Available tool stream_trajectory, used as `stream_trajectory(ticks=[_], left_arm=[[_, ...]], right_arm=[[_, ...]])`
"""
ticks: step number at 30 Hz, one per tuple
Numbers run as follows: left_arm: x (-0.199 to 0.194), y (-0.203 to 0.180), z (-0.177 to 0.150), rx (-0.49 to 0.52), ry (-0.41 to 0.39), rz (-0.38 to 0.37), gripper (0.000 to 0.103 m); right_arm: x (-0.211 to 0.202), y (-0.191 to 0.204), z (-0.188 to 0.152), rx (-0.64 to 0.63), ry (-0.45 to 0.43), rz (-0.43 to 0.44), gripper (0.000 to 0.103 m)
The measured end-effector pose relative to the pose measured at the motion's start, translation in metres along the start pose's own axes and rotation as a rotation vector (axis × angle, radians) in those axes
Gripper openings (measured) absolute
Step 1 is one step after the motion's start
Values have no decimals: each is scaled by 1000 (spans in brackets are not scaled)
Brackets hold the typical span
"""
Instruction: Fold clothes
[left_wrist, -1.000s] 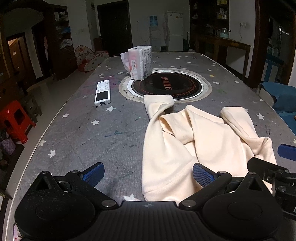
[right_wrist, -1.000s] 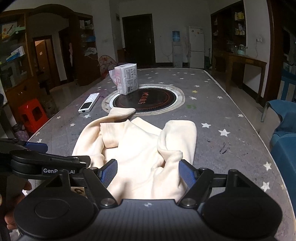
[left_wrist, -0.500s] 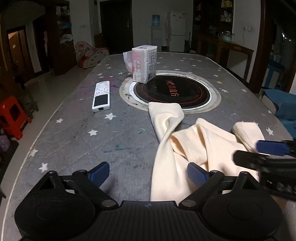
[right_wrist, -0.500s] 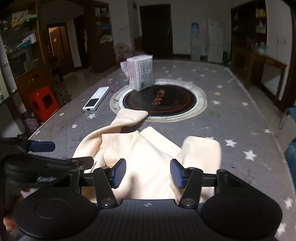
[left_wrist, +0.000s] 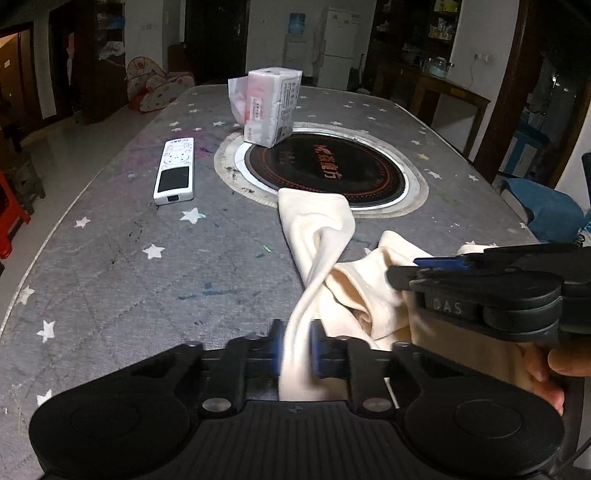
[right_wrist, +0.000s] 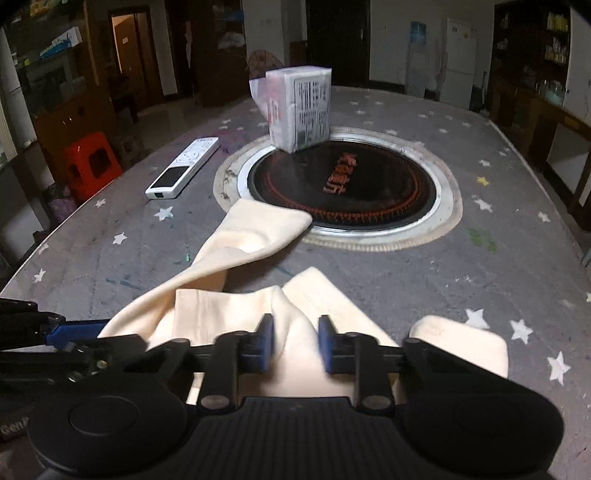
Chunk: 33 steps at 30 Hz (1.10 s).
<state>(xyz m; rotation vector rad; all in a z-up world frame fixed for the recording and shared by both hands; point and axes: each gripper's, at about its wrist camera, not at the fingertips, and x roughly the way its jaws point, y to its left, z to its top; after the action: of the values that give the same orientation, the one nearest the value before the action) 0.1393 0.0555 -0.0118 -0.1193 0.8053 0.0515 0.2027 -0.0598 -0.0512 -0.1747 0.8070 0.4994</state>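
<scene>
A cream garment (left_wrist: 325, 251) lies crumpled on the grey star-print table (left_wrist: 147, 258), one sleeve reaching the round cooktop (left_wrist: 325, 170). My left gripper (left_wrist: 295, 349) is shut on the garment's near left edge, cloth pinched between its blue pads. My right gripper (right_wrist: 293, 345) is shut on a raised fold of the same garment (right_wrist: 258, 229) at its near edge. The right gripper also shows side-on in the left wrist view (left_wrist: 480, 291), and the left gripper shows at the left edge of the right wrist view (right_wrist: 55, 332).
A white remote (left_wrist: 175, 171) lies left of the cooktop. A wrapped tissue pack (left_wrist: 269, 105) stands on the cooktop's far left rim. A red stool (right_wrist: 90, 160) stands on the floor to the left. A blue chair (left_wrist: 546, 206) stands at the right.
Both grippers have closed from wide open onto the garment's near edge. The cloth has been lifted and bunched toward me.
</scene>
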Motion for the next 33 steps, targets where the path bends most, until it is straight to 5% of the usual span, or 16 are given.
stream_trajectory(ticks=[11,20,27,33], left_arm=[[-45,14,-14,-39,-84,41,6],[-94,34,-43,-64,-114,54,5],[-114,38,-63,-16,-67,47,5],[-113,28,-68,65,-22,73,17]], right_arm=[[-106,-23,-18,-16,-197,-136,7],[-216,-68,-78,41,-294,-339,7],[-248,-97,-149,143,-142,-447,7],[-250,-116,-196,243,30,-417,11]])
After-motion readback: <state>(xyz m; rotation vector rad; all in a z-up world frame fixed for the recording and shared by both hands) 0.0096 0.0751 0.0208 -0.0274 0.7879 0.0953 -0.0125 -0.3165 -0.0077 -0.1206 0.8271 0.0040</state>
